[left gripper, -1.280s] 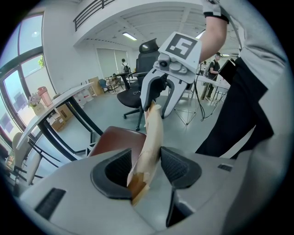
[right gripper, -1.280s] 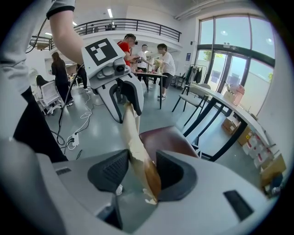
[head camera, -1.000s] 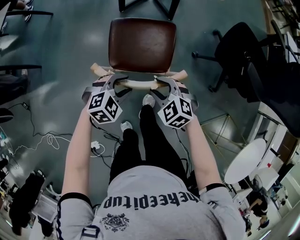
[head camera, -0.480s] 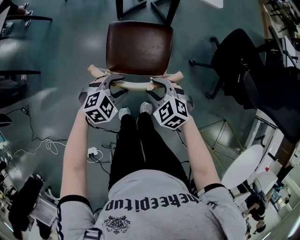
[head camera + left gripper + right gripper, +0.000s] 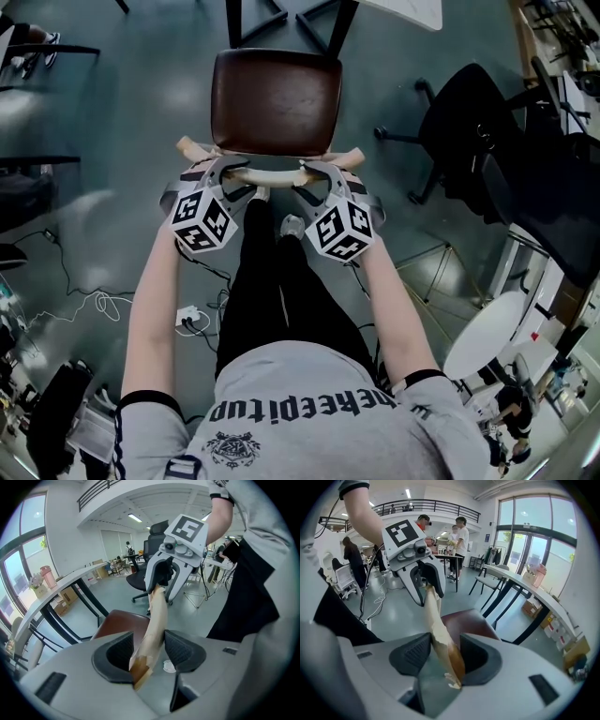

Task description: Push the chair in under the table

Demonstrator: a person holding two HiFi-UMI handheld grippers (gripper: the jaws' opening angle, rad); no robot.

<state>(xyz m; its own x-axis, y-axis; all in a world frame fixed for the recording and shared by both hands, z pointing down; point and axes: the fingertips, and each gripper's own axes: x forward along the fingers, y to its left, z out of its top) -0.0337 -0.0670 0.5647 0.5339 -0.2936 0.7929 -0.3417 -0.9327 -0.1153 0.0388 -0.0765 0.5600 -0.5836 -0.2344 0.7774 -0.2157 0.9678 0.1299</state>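
A chair with a brown seat (image 5: pixel 277 101) stands on the grey floor in front of me. Its pale wooden back rail (image 5: pixel 272 174) faces me. My left gripper (image 5: pixel 236 173) is shut on the left part of the rail and my right gripper (image 5: pixel 310 176) on the right part. In the left gripper view the back rail (image 5: pixel 157 616) runs between the jaws of the left gripper (image 5: pixel 149 641). In the right gripper view the back rail (image 5: pixel 433 620) sits between the jaws of the right gripper (image 5: pixel 445 648). The white table (image 5: pixel 412 11), on black legs (image 5: pixel 339 23), lies just beyond the seat.
A black office chair (image 5: pixel 478 122) stands to the right and a round white table (image 5: pixel 487 323) at the lower right. Cables and a plug (image 5: pixel 187 317) lie on the floor to the left. Another chair (image 5: pixel 37 37) is at the far left. People stand in the background (image 5: pixel 459 536).
The person has stepped forward, with both grippers still on the back rail. The table's white edge and black legs now show more at the top of the head view.
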